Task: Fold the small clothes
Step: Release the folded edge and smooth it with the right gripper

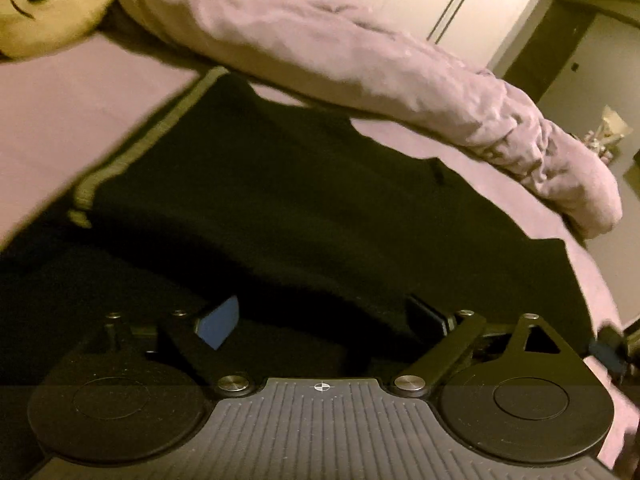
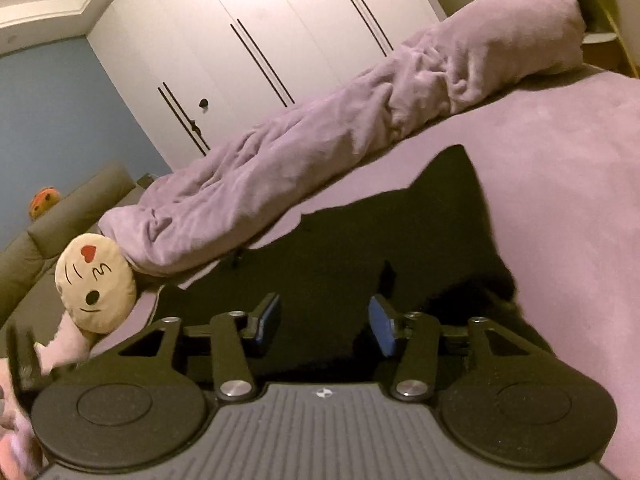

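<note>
A black garment (image 1: 288, 208) with a grey waistband (image 1: 132, 152) lies spread on the purple bed (image 1: 60, 120). My left gripper (image 1: 320, 320) is open just above its near edge, blue pads wide apart, nothing between them. In the right wrist view the same black garment (image 2: 360, 240) lies ahead on the bed (image 2: 560, 200). My right gripper (image 2: 324, 320) is open over the near part of the garment and holds nothing. The right gripper's tip (image 1: 608, 348) shows at the far right of the left wrist view.
A rolled purple blanket (image 2: 360, 132) runs along the far side of the bed, also in the left wrist view (image 1: 360, 48). A round beige face cushion (image 2: 96, 284) lies at its left end. White wardrobe doors (image 2: 260, 40) stand behind.
</note>
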Demonstrator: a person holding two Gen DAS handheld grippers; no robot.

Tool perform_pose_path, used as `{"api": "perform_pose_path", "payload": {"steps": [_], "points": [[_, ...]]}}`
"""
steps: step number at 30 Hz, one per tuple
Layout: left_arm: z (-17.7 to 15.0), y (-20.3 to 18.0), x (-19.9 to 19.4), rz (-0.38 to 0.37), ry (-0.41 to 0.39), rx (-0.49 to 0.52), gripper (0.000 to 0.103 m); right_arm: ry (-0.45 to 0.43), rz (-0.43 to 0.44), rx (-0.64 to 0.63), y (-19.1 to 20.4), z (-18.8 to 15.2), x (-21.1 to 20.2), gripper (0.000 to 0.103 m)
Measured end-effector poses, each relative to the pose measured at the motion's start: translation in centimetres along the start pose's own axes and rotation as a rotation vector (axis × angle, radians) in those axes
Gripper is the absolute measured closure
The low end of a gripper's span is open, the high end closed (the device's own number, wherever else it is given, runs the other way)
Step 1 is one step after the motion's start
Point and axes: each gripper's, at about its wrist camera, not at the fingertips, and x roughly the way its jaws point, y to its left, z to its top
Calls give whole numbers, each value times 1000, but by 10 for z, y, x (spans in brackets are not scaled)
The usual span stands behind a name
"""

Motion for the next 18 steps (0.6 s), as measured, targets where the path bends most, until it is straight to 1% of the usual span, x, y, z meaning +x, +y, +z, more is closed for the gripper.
{"api": "perform_pose_path", "payload": {"steps": [2, 4, 5, 6, 7, 11, 12, 13, 14, 15, 16, 17, 18], "points": [[2, 9, -12, 16, -23, 5, 8, 32, -11, -2, 4, 7, 20, 53], [8, 15, -19, 40, -41, 17, 8, 72, -45, -19, 4, 10, 46, 53], [11, 18, -21, 58, -49, 21, 8, 103, -73, -17, 2, 11, 59, 53], [14, 22, -24, 72, -62, 22, 8, 136, -125, -8, -1, 11, 73, 53], [16, 26, -26, 76, -74, 22, 7, 152, -159, 2, -2, 10, 84, 53], [22, 41, -25, 78, -91, 9, 7, 161, -138, 6, 1, 7, 99, 51], [22, 45, -22, 87, -88, 0, 7, 161, -123, -16, 4, 6, 102, 53], [22, 47, -19, 95, -83, -6, 7, 161, -120, -38, 8, 5, 104, 57], [23, 48, -15, 102, -79, -10, 7, 160, -114, -52, 9, 5, 107, 69], [23, 51, -13, 109, -78, -13, 7, 158, -104, -62, 10, 6, 108, 78], [23, 53, -11, 115, -78, -14, 7, 154, -98, -73, 11, 8, 109, 81], [23, 54, -9, 123, -81, -12, 7, 145, -98, -89, 13, 10, 109, 88], [24, 56, -7, 135, -87, -10, 7, 135, -101, -113, 17, 13, 110, 91]]}}
